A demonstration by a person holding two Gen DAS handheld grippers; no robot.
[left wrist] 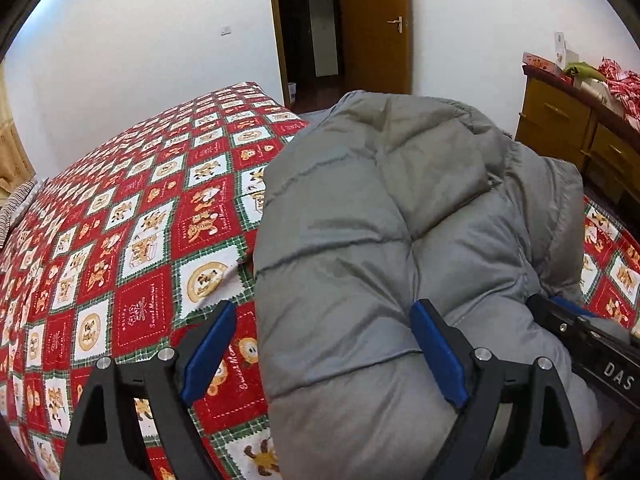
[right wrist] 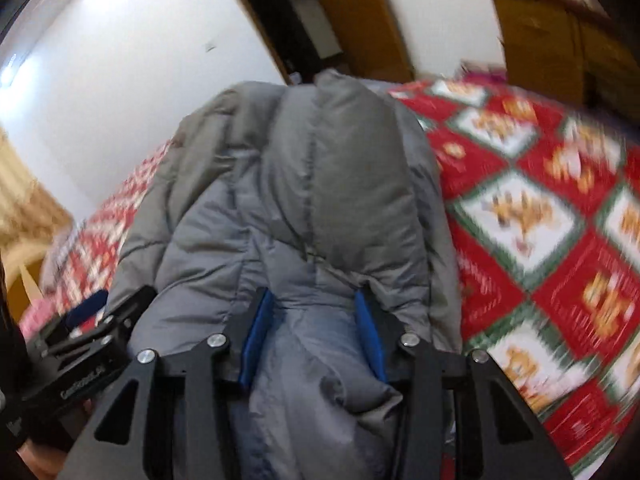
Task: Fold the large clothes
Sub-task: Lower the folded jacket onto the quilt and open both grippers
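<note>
Bedspread lies bare to your left of the jacket, which sits bunched at the near right of the bed. Your left gripper is spread wide, the jacket's left edge between its fingers, ungripped. Your right gripper pinches a fold of the jacket. Its view is blurred; the dresser is cut off at right.

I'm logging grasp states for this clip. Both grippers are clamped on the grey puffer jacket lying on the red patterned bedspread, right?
Not quite. Only the right gripper has the grey puffer jacket bunched between its fingers. The left wrist view shows the left gripper open wide, straddling the jacket's edge over the red patterned bedspread.
</note>
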